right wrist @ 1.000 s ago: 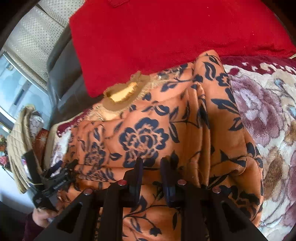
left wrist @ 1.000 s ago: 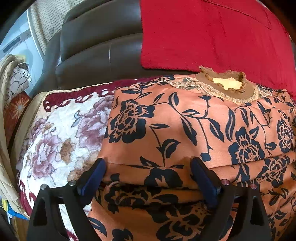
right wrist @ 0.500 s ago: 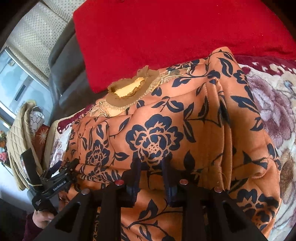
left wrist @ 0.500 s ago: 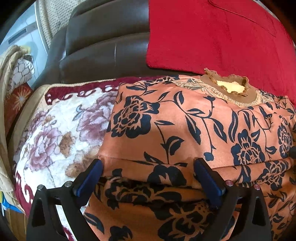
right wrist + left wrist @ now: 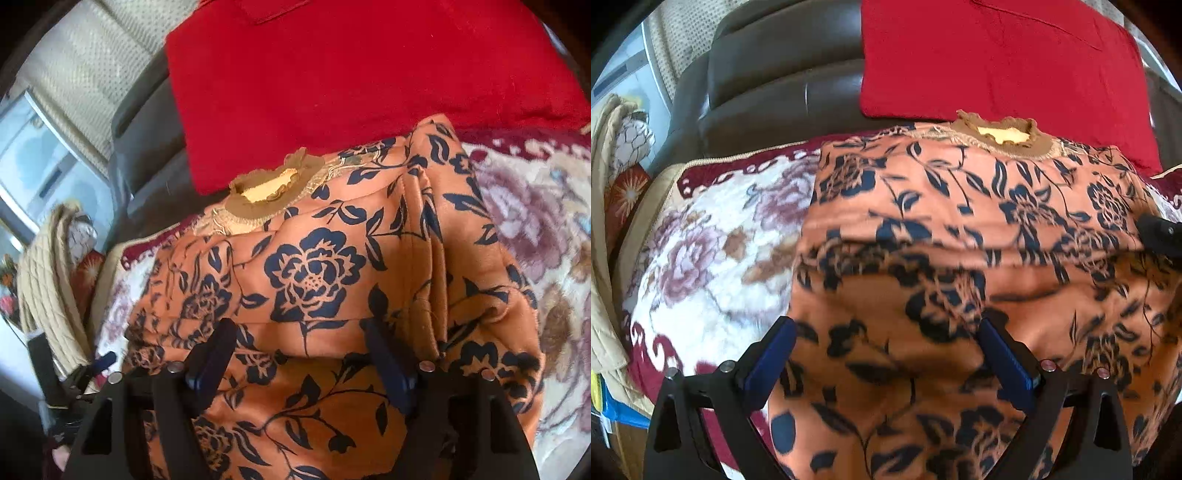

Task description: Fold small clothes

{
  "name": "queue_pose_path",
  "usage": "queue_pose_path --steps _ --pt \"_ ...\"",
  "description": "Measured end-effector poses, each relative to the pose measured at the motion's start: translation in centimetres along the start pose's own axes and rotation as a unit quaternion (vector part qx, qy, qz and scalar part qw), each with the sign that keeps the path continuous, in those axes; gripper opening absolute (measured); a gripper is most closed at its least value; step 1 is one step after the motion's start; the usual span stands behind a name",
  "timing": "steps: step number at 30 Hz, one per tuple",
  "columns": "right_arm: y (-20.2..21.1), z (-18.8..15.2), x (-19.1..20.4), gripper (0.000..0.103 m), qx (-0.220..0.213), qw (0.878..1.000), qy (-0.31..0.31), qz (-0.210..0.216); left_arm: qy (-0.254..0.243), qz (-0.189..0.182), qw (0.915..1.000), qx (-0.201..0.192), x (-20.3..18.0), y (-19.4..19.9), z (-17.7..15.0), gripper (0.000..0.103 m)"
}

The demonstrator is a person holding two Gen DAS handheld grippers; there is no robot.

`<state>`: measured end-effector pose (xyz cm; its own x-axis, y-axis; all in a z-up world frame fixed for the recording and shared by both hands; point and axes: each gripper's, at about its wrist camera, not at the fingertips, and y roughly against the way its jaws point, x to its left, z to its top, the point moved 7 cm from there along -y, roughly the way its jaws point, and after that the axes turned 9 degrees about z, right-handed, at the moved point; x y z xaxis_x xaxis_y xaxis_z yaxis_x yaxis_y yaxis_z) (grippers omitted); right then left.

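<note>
An orange top with a dark blue flower print (image 5: pixel 960 206) lies folded on the sofa, its tan frilled neckline (image 5: pixel 1001 133) at the far side. My left gripper (image 5: pixel 886 325) hovers open over the near half of the top, with only flat cloth under its blue pads. In the right wrist view the same top (image 5: pixel 314 266) fills the middle. My right gripper (image 5: pixel 298 325) is opening, its jaws standing wide over the folded edge and pinching nothing. The left gripper (image 5: pixel 92 365) shows at the top's left side.
The top rests on a cream blanket with mauve flowers and a maroon border (image 5: pixel 713 240). A red cushion (image 5: pixel 997 55) leans on the dark leather sofa back (image 5: pixel 775 85) just behind the neckline. Beige quilted cloth (image 5: pixel 44 280) hangs at the far left.
The right gripper's jaws, pinched on a fold of the top before, have spread wide and let it go. The left gripper, still open, has drawn back from the folded edge.
</note>
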<state>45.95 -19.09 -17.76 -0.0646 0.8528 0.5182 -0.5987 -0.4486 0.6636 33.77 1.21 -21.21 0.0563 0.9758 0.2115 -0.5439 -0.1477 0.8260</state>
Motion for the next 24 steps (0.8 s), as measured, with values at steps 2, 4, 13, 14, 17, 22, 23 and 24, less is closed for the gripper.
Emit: queue_pose_path --steps 2,4,13,14,17,22,23,24 --pt "0.5 -0.3 -0.1 0.073 -0.004 1.000 0.000 -0.004 0.009 -0.008 0.9999 0.004 0.4 0.5 -0.8 0.099" --pt "1.1 -0.6 -0.2 0.073 -0.005 1.000 -0.011 0.008 0.013 -0.014 0.9998 0.006 0.7 1.1 -1.5 0.099" --pt "5.3 -2.3 -0.9 0.073 -0.031 0.999 -0.030 0.019 0.010 -0.011 0.9999 0.005 3.5 3.3 -4.7 0.099" --pt "5.8 -2.6 -1.0 0.073 -0.032 0.999 -0.031 0.019 0.013 -0.012 0.9998 0.006 4.3 3.6 -5.2 0.099" --pt "7.9 -4.1 -0.9 0.073 -0.043 0.998 -0.029 0.025 0.025 -0.012 0.9995 0.015 6.6 3.7 -6.7 0.099" --pt "11.0 -6.4 -1.0 0.074 -0.058 0.997 -0.027 0.034 0.054 -0.024 0.9978 0.031 10.1 4.1 -9.2 0.099" --pt "11.6 -7.0 -1.0 0.074 -0.058 0.997 -0.028 0.035 0.060 -0.032 0.9971 0.035 10.6 4.3 -9.7 0.099" --pt "12.0 -7.4 -1.0 0.074 -0.058 0.997 -0.028 0.036 0.063 -0.038 0.9966 0.036 10.9 4.4 -10.1 0.099"
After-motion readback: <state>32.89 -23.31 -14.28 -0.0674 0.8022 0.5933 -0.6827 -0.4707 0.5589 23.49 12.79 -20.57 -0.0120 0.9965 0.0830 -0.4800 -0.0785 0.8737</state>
